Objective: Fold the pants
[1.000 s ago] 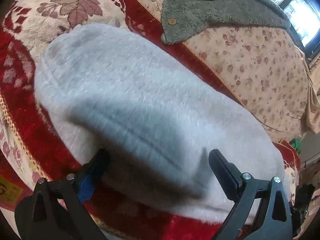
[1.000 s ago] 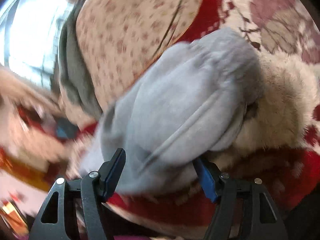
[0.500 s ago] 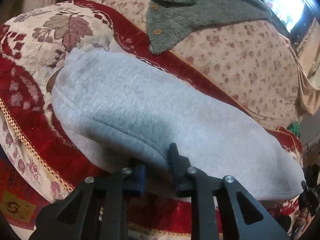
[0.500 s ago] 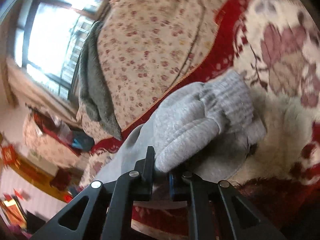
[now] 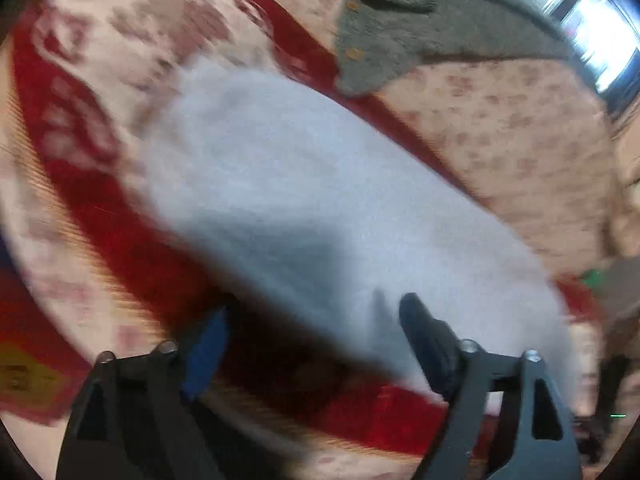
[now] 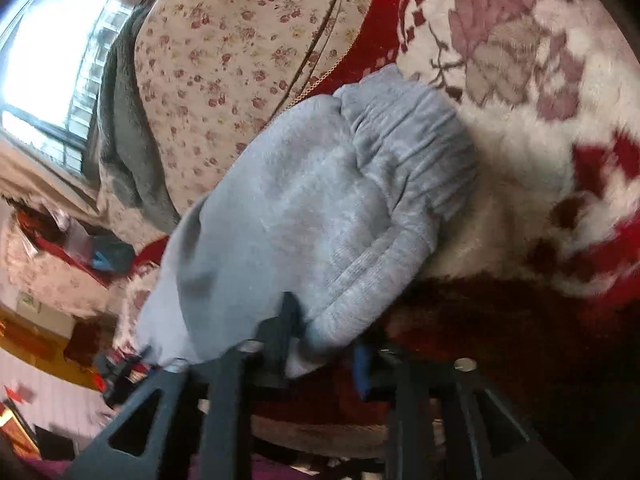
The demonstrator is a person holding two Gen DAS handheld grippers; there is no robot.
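Note:
Light grey fleece pants (image 5: 304,184) lie folded lengthwise on a red and cream floral blanket (image 5: 72,148). The left wrist view is motion-blurred. My left gripper (image 5: 316,332) is open, its fingers at the near edge of the pants, holding nothing. In the right wrist view the pants (image 6: 304,216) show their ribbed waistband (image 6: 416,152) at the far end. My right gripper (image 6: 324,340) has its jaws a short way apart around the near folded edge of the pants; the cloth lies between the fingers.
A grey-green fuzzy jacket with buttons (image 5: 424,24) lies on a cream flowered cover (image 5: 520,152) behind the pants. A bright window (image 6: 44,56) is at the back. Clutter and furniture (image 6: 60,248) stand at the left of the right wrist view.
Both grippers were open, then shut on the near edge of the pants. Now the left gripper has opened and let go while moving, and the right jaws have parted a little.

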